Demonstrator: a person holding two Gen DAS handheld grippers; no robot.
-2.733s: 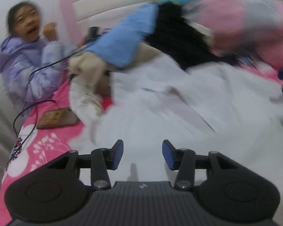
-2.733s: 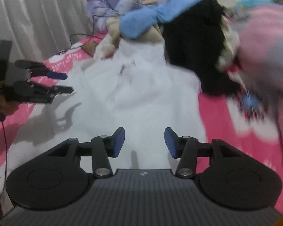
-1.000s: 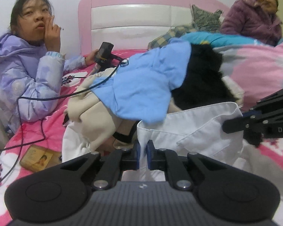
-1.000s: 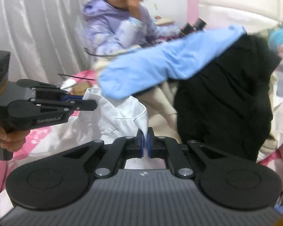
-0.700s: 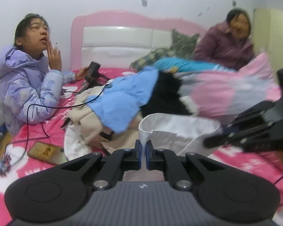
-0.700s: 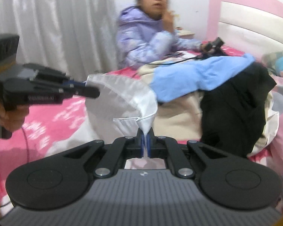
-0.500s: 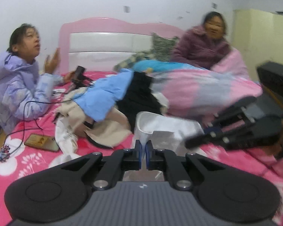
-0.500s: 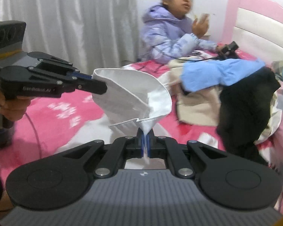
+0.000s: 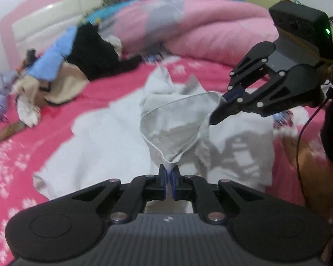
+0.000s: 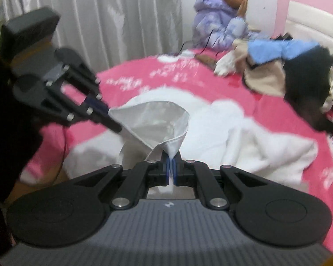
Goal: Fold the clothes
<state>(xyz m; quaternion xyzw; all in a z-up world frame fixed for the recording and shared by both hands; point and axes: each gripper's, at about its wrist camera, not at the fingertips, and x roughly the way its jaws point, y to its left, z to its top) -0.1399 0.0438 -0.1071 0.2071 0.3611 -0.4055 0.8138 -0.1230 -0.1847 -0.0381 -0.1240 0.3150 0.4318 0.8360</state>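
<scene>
Both tongs clamped on the white shirt — left tongs pinched one end of its collar edge, right tongs the other, the collar stretched between them in the air. The rest of the shirt trailed down onto the pink bed, bunched and rumpled, nearer than the pile.

From the right wrist view the same: right tongs nipped on the cloth, left tongs holding the far corner of the shirt at left.

Progress, as I judged it: early. Shirt picked up by the collar, not yet spread flat, no fold made. Left to do — lay it out smooth on the bed, fold sleeves and body. A pile of blue, beige and black clothes sat untouched at the far side, well apart from the shirt. A seated person was beyond it.
</scene>
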